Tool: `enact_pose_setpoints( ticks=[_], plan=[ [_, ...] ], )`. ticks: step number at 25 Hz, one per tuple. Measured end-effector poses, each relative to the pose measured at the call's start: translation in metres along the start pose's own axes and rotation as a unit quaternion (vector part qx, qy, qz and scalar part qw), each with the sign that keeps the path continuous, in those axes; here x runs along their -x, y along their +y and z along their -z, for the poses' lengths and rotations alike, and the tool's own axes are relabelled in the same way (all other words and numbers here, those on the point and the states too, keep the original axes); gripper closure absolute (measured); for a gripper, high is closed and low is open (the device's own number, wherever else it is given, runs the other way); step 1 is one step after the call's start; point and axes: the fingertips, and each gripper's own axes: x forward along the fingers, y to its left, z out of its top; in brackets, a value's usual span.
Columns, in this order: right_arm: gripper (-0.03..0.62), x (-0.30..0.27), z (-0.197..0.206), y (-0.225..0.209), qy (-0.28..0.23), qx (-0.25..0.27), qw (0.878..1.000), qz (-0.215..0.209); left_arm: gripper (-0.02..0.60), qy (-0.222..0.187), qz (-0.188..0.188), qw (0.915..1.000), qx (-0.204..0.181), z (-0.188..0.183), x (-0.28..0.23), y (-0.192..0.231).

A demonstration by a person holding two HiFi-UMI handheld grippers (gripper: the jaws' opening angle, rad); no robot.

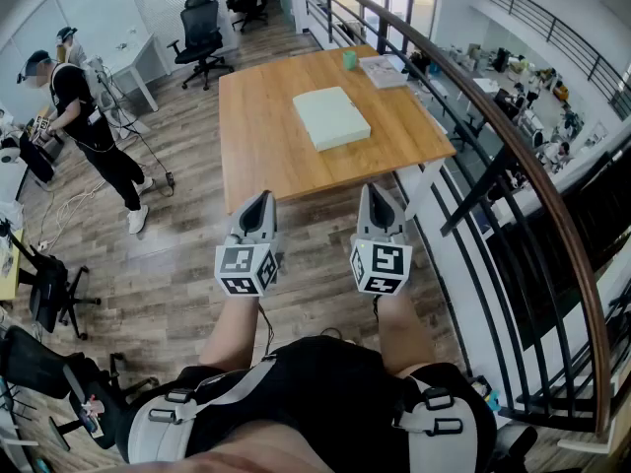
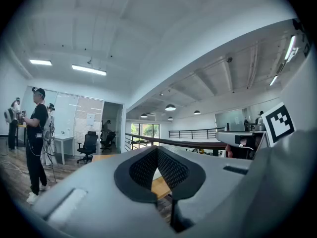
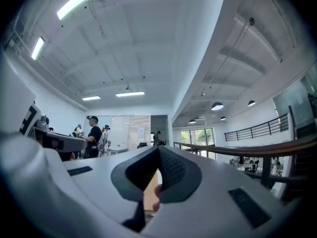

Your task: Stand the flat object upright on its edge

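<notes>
A flat pale green box (image 1: 331, 116) lies on its broad face on the wooden table (image 1: 266, 136), toward the far right part of the top. Both grippers are held close to the person's body, well short of the table's near edge. My left gripper (image 1: 261, 201) is shut with nothing between its fingers, and in the left gripper view (image 2: 157, 150) its tips meet and point over the floor at the table. My right gripper (image 1: 373, 194) is also shut and empty, its tips together in the right gripper view (image 3: 158, 150). The box shows in neither gripper view.
A small green cup (image 1: 349, 59) and a flat whitish item (image 1: 383, 70) sit at the table's far edge. A curved railing (image 1: 493, 136) runs close along the right. A person (image 1: 84, 116) stands at the left, and an office chair (image 1: 202, 33) is behind the table.
</notes>
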Motion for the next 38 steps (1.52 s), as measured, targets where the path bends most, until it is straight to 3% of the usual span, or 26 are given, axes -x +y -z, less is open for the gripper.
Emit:
enact_pose_setpoints(
  ticks=[6, 18, 38],
  plan=[
    [0.599, 0.002, 0.0, -0.006, -0.005, -0.017, 1.0, -0.005, 0.583, 0.001, 0.0, 0.9999, 0.015, -0.003, -0.003, -0.004],
    [0.599, 0.008, -0.008, -0.034, -0.007, -0.033, 0.999, -0.004, 0.583, -0.004, 0.008, 1.0, -0.004, -0.014, -0.014, -0.036],
    [0.599, -0.016, 0.008, -0.089, -0.002, -0.033, 0.999, -0.021, 0.583, -0.001, 0.007, 1.0, -0.006, 0.004, -0.061, -0.075]
  ],
)
